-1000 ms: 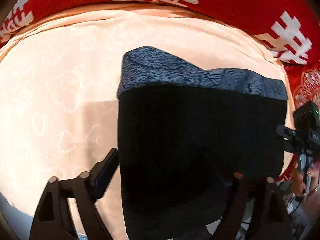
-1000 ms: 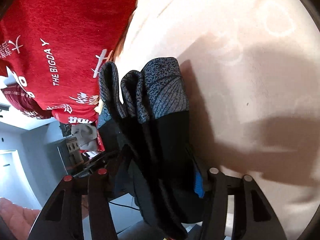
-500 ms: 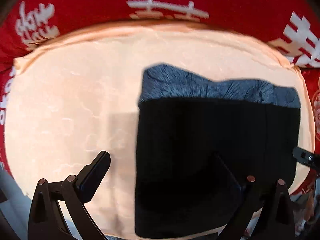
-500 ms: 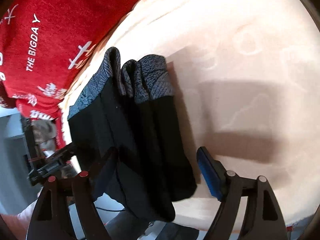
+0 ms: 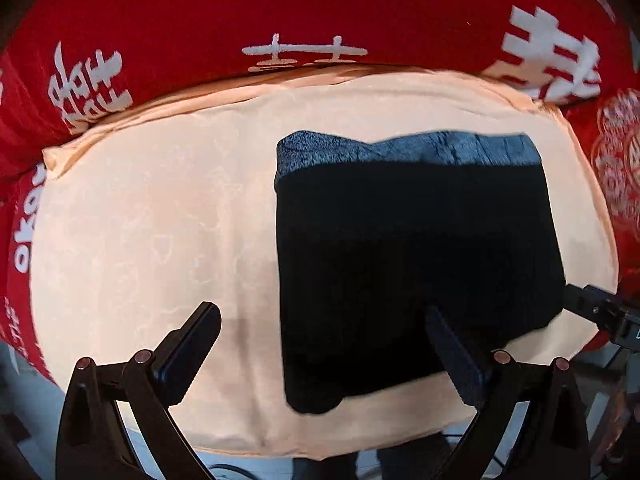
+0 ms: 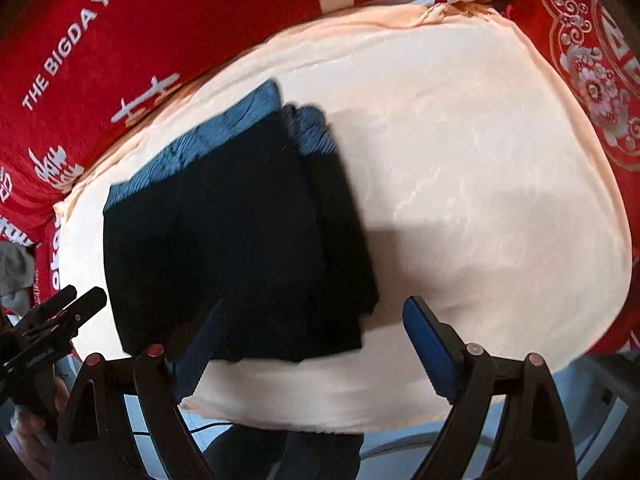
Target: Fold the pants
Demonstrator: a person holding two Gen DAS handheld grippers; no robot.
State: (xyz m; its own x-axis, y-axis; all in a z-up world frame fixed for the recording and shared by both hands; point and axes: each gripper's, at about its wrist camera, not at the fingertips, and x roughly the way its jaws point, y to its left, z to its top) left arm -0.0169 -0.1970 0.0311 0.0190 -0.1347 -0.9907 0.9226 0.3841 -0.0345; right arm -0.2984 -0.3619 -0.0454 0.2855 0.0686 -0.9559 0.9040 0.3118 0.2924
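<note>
Item: pants (image 5: 416, 256), black with a grey-blue patterned waistband (image 5: 404, 152) along the far edge. Folded into a compact rectangle of several layers; the layered edges show on the right side in the right wrist view (image 6: 240, 240). Lying flat on the peach cloth (image 5: 152, 232), in the right half of it as the left wrist view shows, in the left half as the right wrist view shows.

Surface: the peach cloth, faintly patterned, spread over a red cloth with white lettering (image 5: 280, 8) that borders it on the far side and on both flanks.

Left tongs (image 5: 324, 348): wide open, gripping nothing. The left finger (image 5: 192, 344) stands over bare peach cloth; the right finger (image 5: 452, 356) overlaps the near edge of the pants. Contact with the fabric cannot be told. These tongs also appear at the left edge of the right wrist view (image 6: 60, 312).

Right tongs (image 6: 316, 340): wide open, gripping nothing. The left finger (image 6: 196, 356) overlaps the near edge of the pants; the right, blue-padded finger (image 6: 428, 344) stands over bare cloth just right of the pants.
</note>
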